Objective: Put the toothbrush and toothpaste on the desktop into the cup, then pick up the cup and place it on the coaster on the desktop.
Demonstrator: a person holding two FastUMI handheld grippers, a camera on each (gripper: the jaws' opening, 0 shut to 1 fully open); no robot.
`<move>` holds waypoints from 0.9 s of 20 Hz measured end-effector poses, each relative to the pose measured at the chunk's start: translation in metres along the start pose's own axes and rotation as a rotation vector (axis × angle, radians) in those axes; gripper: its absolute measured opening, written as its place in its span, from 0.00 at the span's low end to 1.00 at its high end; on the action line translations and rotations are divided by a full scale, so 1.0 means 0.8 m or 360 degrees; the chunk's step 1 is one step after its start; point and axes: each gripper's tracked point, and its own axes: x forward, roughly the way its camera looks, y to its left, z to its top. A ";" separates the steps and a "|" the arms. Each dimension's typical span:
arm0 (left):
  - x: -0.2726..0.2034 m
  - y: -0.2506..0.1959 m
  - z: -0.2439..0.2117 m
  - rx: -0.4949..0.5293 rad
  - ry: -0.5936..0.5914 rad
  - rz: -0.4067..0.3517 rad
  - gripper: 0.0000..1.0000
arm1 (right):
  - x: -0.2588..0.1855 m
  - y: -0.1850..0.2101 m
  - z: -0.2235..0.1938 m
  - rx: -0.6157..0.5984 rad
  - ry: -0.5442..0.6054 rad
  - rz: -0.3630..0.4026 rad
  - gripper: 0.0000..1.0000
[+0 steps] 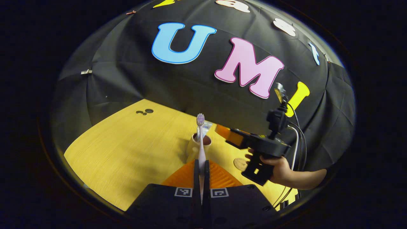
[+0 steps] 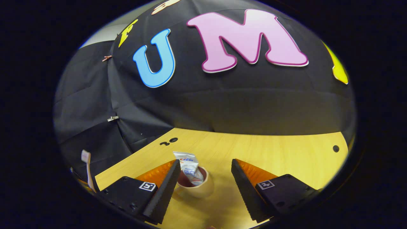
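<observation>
- Pinching the toothbrush upright by its handle, your left gripper holds it just in front of the cup on the bench; let go off-centre and it may catch the rim or tip the cup.
- Your right gripper stands spread around the cup, the toothpaste already leaning inside; its near finger could nudge the cup.
- Beyond the cup, the coaster waits beside your right hand.
</observation>
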 end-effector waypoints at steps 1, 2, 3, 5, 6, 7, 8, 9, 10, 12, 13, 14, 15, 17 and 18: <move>0.008 -0.005 0.010 -0.0003 -0.0034 -0.0020 0.07 | -0.013 -0.012 0.009 -0.0005 -0.0022 -0.0030 0.98; 0.017 -0.010 0.021 -0.0006 -0.0071 -0.0041 0.06 | -0.023 -0.028 0.016 -0.0008 -0.0043 -0.0063 0.98; 0.027 -0.014 0.033 -0.0005 -0.0108 -0.0062 0.06 | -0.032 -0.044 0.022 -0.0006 -0.0062 -0.0103 0.98; 0.045 -0.019 0.053 0.0010 -0.0177 -0.0099 0.06 | -0.048 -0.079 0.027 0.0000 -0.0073 -0.0191 0.98; 0.056 -0.018 0.061 0.0021 -0.0213 -0.0115 0.06 | -0.056 -0.095 0.030 0.0003 -0.0076 -0.0233 0.98; 0.069 -0.019 0.067 0.0025 -0.0232 -0.0133 0.06 | -0.065 -0.114 0.033 0.0006 -0.0083 -0.0278 0.98; 0.081 -0.022 0.070 0.0031 -0.0234 -0.0145 0.06 | -0.076 -0.130 0.036 0.0008 -0.0093 -0.0319 0.98; 0.093 -0.024 0.074 0.0048 -0.0249 -0.0157 0.06 | -0.084 -0.144 0.037 0.0012 -0.0103 -0.0357 0.98; 0.106 -0.025 0.079 0.0069 -0.0271 -0.0169 0.06 | -0.091 -0.160 0.038 0.0015 -0.0116 -0.0398 0.98; 0.131 -0.031 0.089 0.0101 -0.0323 -0.0210 0.06 | -0.106 -0.190 0.032 0.0023 -0.0119 -0.0484 0.98; 0.143 -0.034 0.093 0.0114 -0.0355 -0.0226 0.11 | -0.114 -0.201 0.027 0.0031 -0.0114 -0.0521 0.98; 0.156 -0.035 0.097 0.0127 -0.0384 -0.0237 0.06 | -0.121 -0.212 0.022 0.0037 -0.0106 -0.0552 0.98; 0.168 -0.035 0.098 0.0142 -0.0402 -0.0241 0.06 | -0.129 -0.221 0.017 0.0038 -0.0099 -0.0576 0.98; 0.190 -0.032 0.098 0.0161 -0.0445 -0.0224 0.06 | -0.143 -0.246 0.004 0.0037 -0.0070 -0.0640 0.98; 0.200 -0.030 0.098 0.0165 -0.0476 -0.0221 0.06 | -0.150 -0.259 0.000 0.0045 -0.0058 -0.0672 0.98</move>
